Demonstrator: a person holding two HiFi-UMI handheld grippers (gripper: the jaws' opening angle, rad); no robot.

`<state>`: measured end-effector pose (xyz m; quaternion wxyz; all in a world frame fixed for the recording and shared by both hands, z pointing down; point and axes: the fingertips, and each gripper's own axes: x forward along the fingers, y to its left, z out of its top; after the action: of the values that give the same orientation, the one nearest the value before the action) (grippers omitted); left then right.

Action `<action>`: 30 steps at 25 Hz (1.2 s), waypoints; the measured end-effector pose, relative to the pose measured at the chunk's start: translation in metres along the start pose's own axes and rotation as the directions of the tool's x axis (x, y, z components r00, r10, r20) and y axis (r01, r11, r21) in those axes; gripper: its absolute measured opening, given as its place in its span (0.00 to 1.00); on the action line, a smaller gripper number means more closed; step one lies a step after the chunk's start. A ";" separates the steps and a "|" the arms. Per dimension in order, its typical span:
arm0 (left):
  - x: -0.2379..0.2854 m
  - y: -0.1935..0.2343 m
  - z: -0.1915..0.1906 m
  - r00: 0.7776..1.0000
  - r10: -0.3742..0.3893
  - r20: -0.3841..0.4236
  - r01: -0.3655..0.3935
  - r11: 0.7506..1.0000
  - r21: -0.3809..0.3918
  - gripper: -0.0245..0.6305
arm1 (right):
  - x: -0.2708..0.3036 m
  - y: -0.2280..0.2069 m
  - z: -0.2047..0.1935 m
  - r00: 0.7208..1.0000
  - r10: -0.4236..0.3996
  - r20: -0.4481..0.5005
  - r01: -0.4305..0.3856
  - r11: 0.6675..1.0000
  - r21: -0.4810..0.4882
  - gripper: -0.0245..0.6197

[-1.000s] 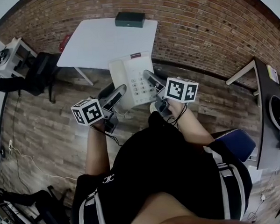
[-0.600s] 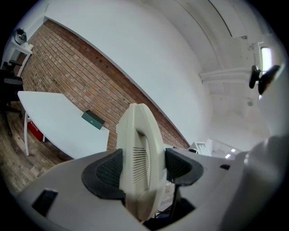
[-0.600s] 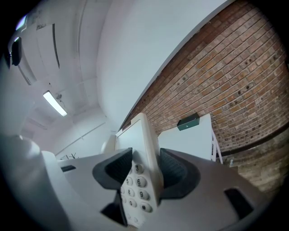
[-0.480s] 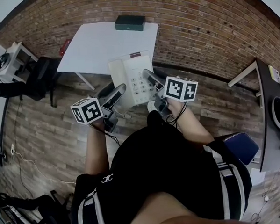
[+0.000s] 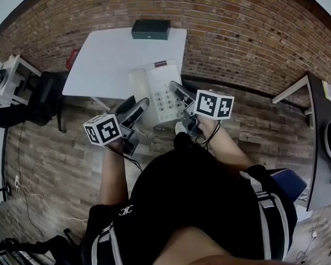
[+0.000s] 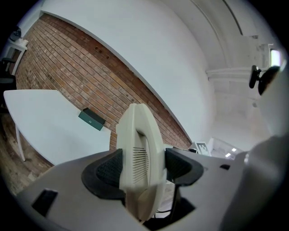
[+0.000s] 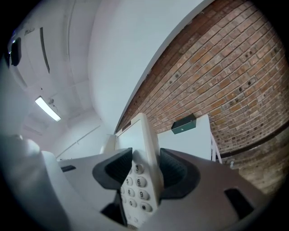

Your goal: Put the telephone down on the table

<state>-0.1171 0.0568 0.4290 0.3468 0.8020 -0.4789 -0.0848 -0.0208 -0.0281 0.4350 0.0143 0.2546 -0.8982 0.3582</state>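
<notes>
Table (image 5: 103, 57) has come slightly nearer; left gripper (image 5: 135, 111) and right gripper (image 5: 178, 93) clamp the telephone (image 5: 155, 88) (carrying step); next, I think, lower it flat.

Person wore black short-sleeved top (image 5: 196, 199), small white logo (image 5: 128, 211) | white stripes (image 5: 267, 207) ran down both sides | left gripper (image 5: 135, 109) and right gripper (image 5: 178, 93) had grey shells, black ribbed pads (image 6: 104, 169) | each bore white cube (image 5: 103, 131) with black square markers | thin black cable (image 5: 213, 134) looped by right wrist
</notes>
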 end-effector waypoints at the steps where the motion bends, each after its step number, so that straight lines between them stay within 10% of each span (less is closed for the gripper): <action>1: 0.008 0.006 0.005 1.000 0.001 -0.003 -0.001 1.000 -0.003 0.49 | 0.007 -0.007 0.005 1.000 -0.001 -0.004 0.001 1.000 0.005 0.31; 30: 0.241 0.156 0.131 0.983 0.027 -0.184 -0.045 0.995 -0.093 0.49 | 0.177 -0.205 0.142 0.992 -0.101 -0.075 0.113 0.979 0.168 0.31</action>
<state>-0.1616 -0.2519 0.4779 0.4289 0.7799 -0.4550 -0.0278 -0.0566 -0.3250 0.4964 0.0413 0.2908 -0.8480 0.4412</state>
